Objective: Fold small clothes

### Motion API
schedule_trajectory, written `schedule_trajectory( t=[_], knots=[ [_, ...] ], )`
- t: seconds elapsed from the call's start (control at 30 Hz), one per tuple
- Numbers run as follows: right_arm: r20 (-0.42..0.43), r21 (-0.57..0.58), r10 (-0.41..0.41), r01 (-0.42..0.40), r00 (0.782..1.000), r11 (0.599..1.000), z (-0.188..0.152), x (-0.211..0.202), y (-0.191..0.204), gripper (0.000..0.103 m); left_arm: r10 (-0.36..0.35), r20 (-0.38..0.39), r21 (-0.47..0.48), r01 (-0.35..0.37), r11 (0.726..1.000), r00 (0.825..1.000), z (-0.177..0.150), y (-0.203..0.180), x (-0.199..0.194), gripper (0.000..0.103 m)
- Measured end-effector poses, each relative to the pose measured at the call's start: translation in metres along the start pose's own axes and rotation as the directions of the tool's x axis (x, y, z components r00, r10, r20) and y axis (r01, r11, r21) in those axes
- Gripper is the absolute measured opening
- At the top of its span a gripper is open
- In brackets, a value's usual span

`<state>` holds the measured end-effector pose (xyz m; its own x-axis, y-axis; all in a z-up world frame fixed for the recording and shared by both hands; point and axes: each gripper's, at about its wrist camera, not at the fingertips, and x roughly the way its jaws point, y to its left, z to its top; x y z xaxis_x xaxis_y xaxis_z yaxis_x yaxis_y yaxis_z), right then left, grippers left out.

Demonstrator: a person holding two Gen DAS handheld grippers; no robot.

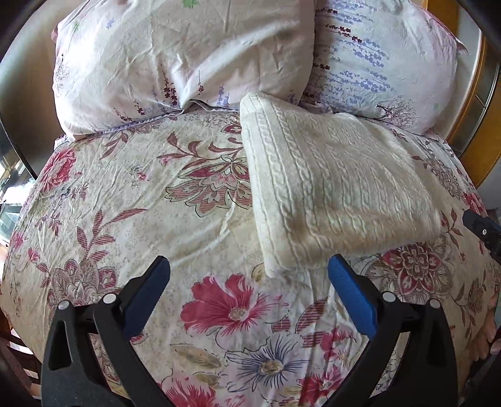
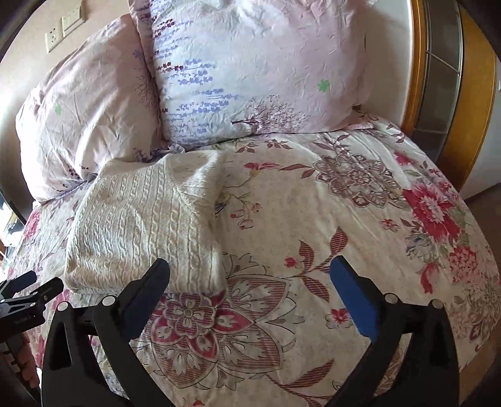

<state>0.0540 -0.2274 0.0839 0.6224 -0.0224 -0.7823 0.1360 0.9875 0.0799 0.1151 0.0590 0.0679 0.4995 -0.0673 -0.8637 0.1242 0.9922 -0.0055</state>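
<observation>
Both grippers — left gripper (image 1: 249,266), right gripper (image 2: 249,266) — gape empty near the folded sweater (image 1: 332,191); only the right view shows wall sockets (image 2: 64,28)

Cable-knit cream sweater (image 1: 328,188), fuzzy

The cream cable-knit garment (image 1: 328,188) lies on a cream bedspread (image 1: 125,219) printed with red and purple flowers. The far pillows (image 2: 250,69) are pale pink with lavender sprigs.

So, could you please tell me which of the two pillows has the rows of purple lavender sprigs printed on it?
The right pillow, nearest the wooden headboard; the left pillow is mostly plain pink.
</observation>
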Motion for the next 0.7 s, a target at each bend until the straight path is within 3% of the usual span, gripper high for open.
schedule_trajectory(
  t=[0.2,0.33,0.57,0.7],
  knots=[
    [-0.036,-0.023,-0.056,0.055,0.998,0.998,-0.015,0.005,0.01,0.102,0.028,0.0,0.056,-0.028,0.998,1.0,-0.02,-0.016,0.005,0.101],
    [-0.067,-0.033,-0.032,0.03,0.997,0.999,-0.022,0.01,0.018,0.102,0.047,-0.001,0.085,-0.047,0.995,0.999,-0.027,-0.021,0.012,0.101],
    [-0.076,-0.072,-0.026,0.02,0.997,0.997,-0.029,0.015,0.033,0.102,0.064,0.007,0.06,-0.064,0.996,0.998,-0.03,-0.013,0.021,0.101],
    [-0.096,-0.064,0.012,-0.018,0.995,0.998,-0.037,0.024,0.038,0.102,0.053,-0.032,0.032,-0.052,0.998,0.998,-0.034,-0.008,0.033,0.101]
  ],
)
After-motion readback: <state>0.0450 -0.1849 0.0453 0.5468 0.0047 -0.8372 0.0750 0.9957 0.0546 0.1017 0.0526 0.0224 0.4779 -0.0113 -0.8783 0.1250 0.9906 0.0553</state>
